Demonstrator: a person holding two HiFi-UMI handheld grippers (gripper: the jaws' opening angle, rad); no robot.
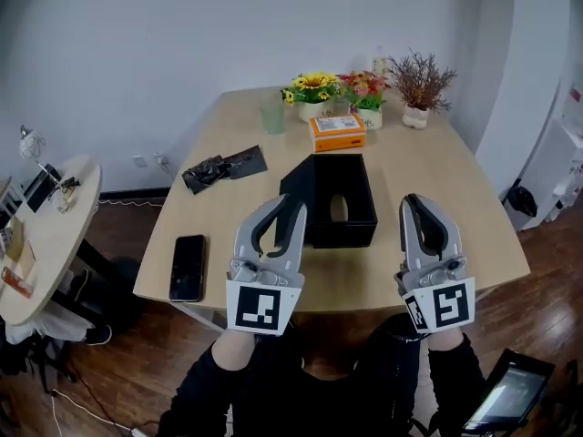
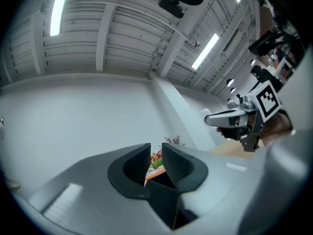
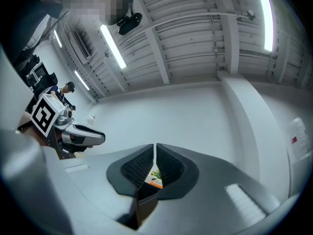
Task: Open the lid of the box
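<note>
Head view | black box (image 1: 342, 235) open, lid (image 1: 296, 178) leaning left | left gripper (image 1: 291, 202), right gripper (image 1: 415, 200) jaws closed, empty

The bench (image 1: 446, 209) is pale wood. On it, the box (image 1: 346, 235) is black, and the carton (image 1: 336, 133) near the far edge is orange and white. The phone (image 1: 188, 267) at the left edge is black. The left gripper (image 1: 287, 204) and right gripper (image 1: 414, 200) are grey, with black ribbed fingers (image 2: 136, 166) and black-and-white square markers.

The box (image 1: 342, 235) sits on the table (image 1: 237, 209), phone (image 1: 188, 267) left, flowerpots (image 1: 315, 109) behind.
</note>
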